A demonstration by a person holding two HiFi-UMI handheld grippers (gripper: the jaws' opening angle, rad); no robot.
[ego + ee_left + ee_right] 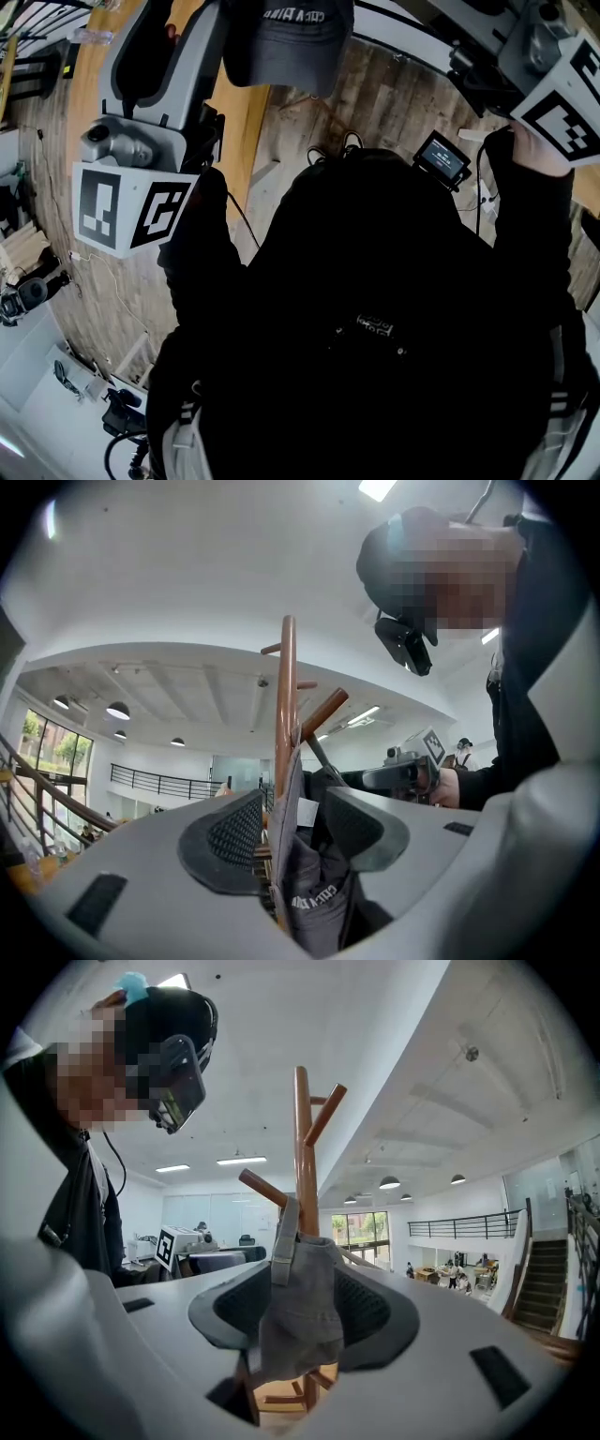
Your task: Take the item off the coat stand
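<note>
Cap (300, 1307) hanging by its strap from a peg (262, 1188) of the coat stand (302, 1138), with both tongs open around it.

Left tongs (295, 829) and right tongs (305, 1309) face each other across the stand. Each has its pads well apart and grips nothing, and the grey cloth hangs in both gaps. In the left gripper view the wooden pole (284, 696) also lines up between the pads, so a closure there may pinch the pole along with the cloth and drag the stand. The peg slants upward, so a level pull could catch the strap and tip the stand. A lift is probably needed first. Soft cloth may slide out of a shallow bite, and two grips pulling apart could strain the cap.
</note>
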